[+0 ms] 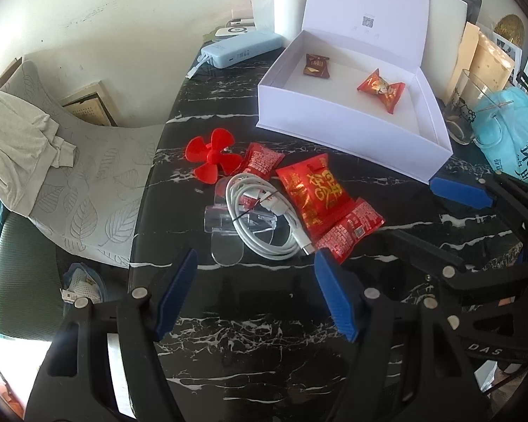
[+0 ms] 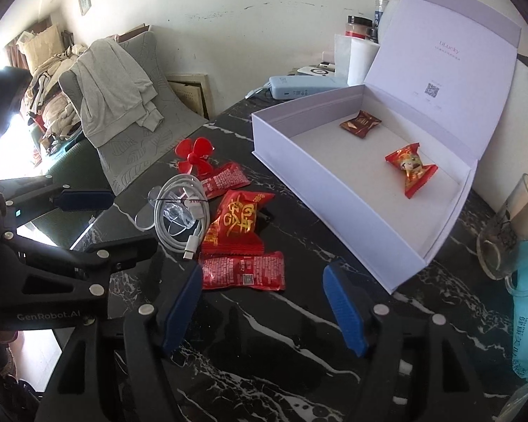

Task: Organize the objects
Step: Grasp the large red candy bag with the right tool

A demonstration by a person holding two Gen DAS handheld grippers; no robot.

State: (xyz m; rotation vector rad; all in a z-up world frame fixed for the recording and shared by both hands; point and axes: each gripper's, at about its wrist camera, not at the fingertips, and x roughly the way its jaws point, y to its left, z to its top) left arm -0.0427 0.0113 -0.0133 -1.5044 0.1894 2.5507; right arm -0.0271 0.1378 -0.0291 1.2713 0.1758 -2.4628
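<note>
1. Two grippers, left gripper (image 1: 255,293) and right gripper (image 2: 264,304), hover over the black marble table (image 1: 264,369), jaws apart, holding nothing.
2. Three red snack packets (image 2: 241,270) lie clustered beside one coiled white cable (image 1: 264,225), its plug end pointing toward the grippers, and one red fan propeller (image 1: 213,156).
3. One open white box (image 2: 352,207), long axis running away to the right, contains two wrapped candies (image 2: 410,168).

Two candies (image 1: 381,88) lie in the open box (image 1: 338,123) on the table (image 1: 250,334). Before the box, snack packets (image 1: 313,193) lie right of a coiled cable (image 1: 264,218); a fan propeller (image 1: 213,156) lies left.
</note>
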